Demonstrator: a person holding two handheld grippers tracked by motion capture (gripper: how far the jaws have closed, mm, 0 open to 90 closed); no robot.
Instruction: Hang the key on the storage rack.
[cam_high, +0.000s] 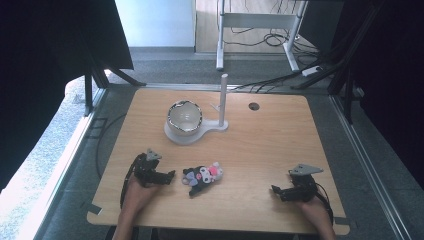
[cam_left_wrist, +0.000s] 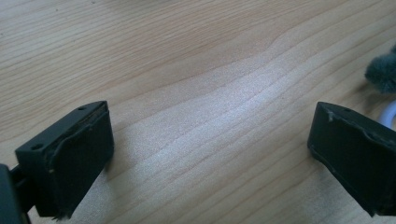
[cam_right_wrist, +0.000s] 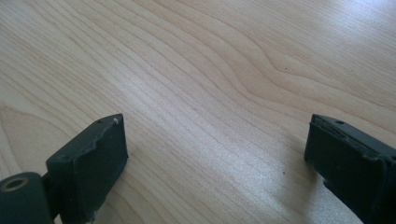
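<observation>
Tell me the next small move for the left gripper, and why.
Probably slide the left gripper sideways to straddle the plush toy. Its jaws stand open over bare table, with the toy just beside it and untouched; the right gripper sits farther off.

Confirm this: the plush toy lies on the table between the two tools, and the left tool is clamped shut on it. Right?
Not quite. The left tool is open beside the plush toy, with bare table between its jaws, as the left gripper view shows. The toy does lie between the tools.

A plush toy (cam_high: 202, 178) lies between left gripper (cam_high: 169, 176) and right gripper (cam_high: 276, 191).
</observation>
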